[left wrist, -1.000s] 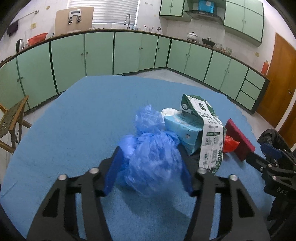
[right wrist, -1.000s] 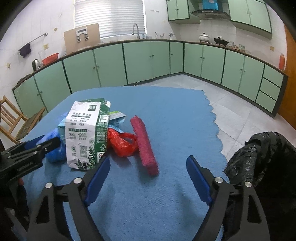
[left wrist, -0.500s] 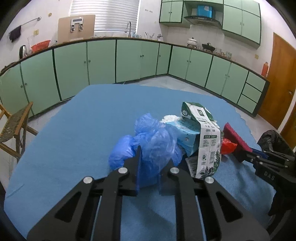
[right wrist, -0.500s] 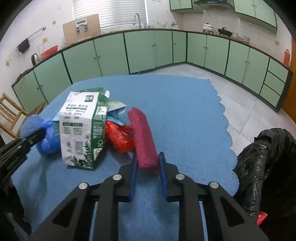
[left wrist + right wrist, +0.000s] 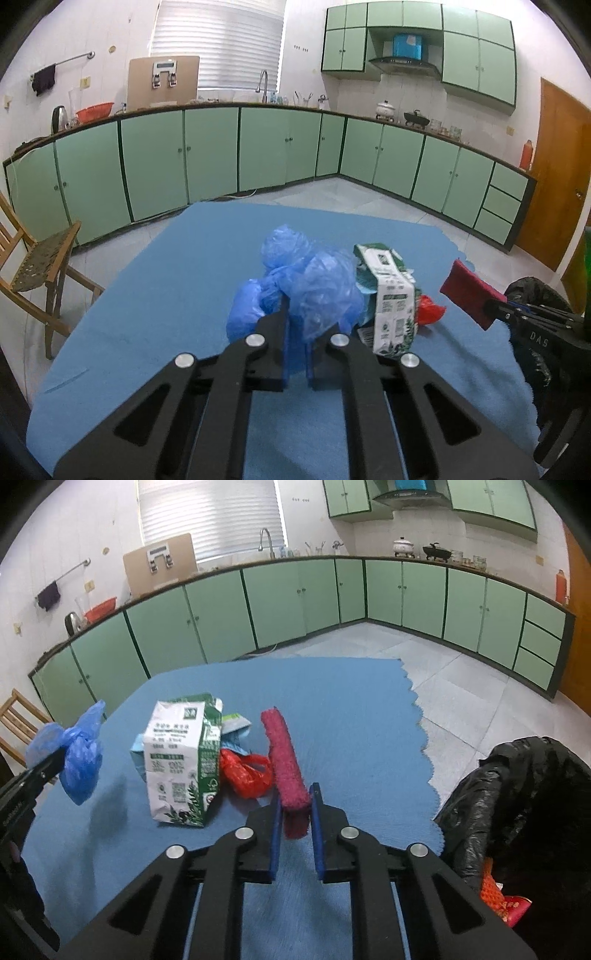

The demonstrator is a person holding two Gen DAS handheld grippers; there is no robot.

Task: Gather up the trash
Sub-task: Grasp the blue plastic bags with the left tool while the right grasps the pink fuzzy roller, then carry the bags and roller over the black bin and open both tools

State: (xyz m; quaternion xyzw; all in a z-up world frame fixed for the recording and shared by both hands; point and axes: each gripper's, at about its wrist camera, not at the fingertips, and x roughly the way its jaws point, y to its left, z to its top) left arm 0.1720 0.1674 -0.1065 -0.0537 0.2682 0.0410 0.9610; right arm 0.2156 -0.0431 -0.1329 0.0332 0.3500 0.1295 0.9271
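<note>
The left gripper (image 5: 295, 341) was seen clamped on the crumpled blue plastic bag (image 5: 314, 288) at the centre of the left wrist frame, its jaws pressed in tight on the thin film, which bulged out above and to both sides of them. In the right wrist frame the same bag was seen hanging clear of the blue tablecloth (image 5: 351, 701) at the left edge. The right gripper (image 5: 294, 812) had just been closing, and the near end of the fuzzy crimson strip (image 5: 284, 764) was pinched between its blue pads. The strip's long axis was seen running away from the fingers toward the upper middle of the frame, its far end apparently lifted. The black trash bag (image 5: 517, 797) was found open at the lower right edge, just off the cloth's scalloped border and nearer to the right gripper. The milk carton (image 5: 181, 768) and the red plastic bag (image 5: 245, 775) were left standing and lying left of centre, not yet picked up.
</note>
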